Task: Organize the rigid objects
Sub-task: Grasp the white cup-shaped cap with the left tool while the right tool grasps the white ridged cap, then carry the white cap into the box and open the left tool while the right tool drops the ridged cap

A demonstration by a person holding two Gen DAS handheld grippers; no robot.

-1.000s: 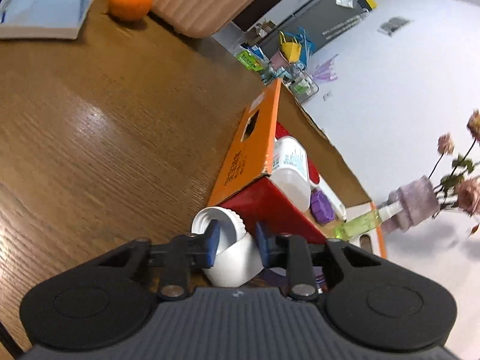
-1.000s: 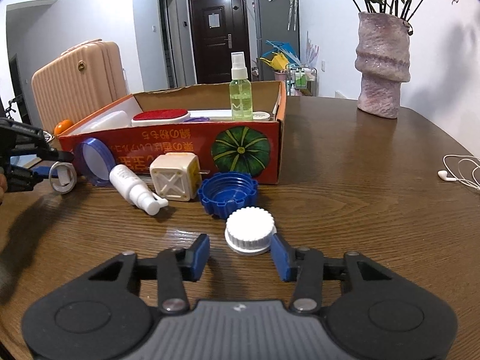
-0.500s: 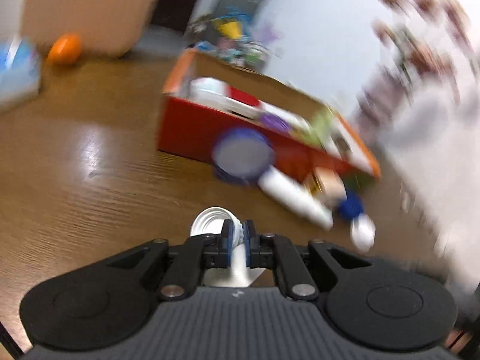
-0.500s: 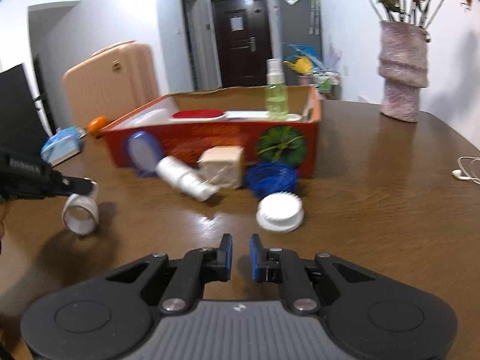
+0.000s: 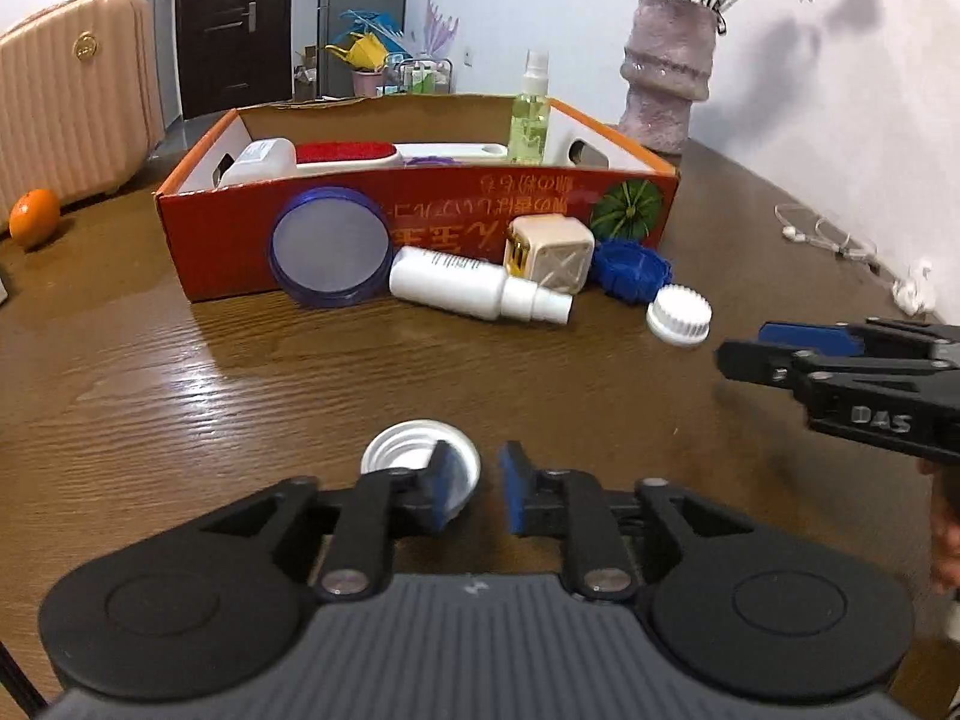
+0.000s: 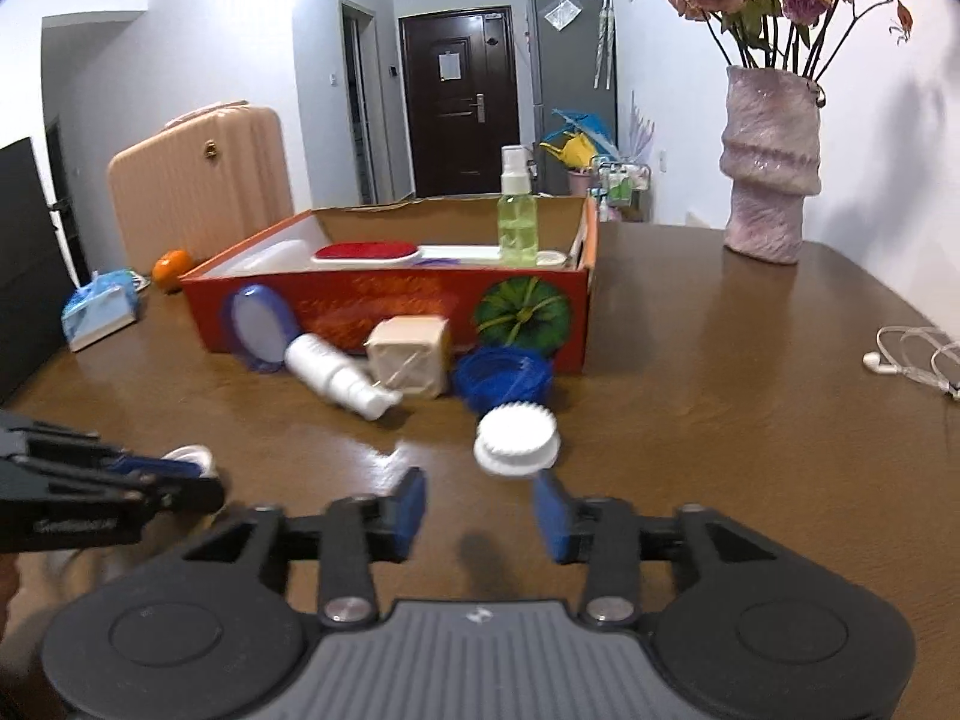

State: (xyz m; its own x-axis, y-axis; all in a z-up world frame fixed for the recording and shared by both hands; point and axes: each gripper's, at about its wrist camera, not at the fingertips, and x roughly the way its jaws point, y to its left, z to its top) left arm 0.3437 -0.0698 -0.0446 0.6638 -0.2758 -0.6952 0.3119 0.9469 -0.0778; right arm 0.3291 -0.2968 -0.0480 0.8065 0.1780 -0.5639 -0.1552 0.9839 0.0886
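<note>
Blue tissue pack (image 6: 99,309) shows only in the right wrist view.

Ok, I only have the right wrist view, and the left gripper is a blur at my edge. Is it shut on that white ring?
Observer: No, the left gripper is open; the white cap sits on the table, partly behind its left finger.
Operator: Which way up?
Observer: Hollow side up, inner threads showing.
Operator: And the white blur at the box's left end?
Observer: A labelled white bottle lying on its side inside the box.
</note>
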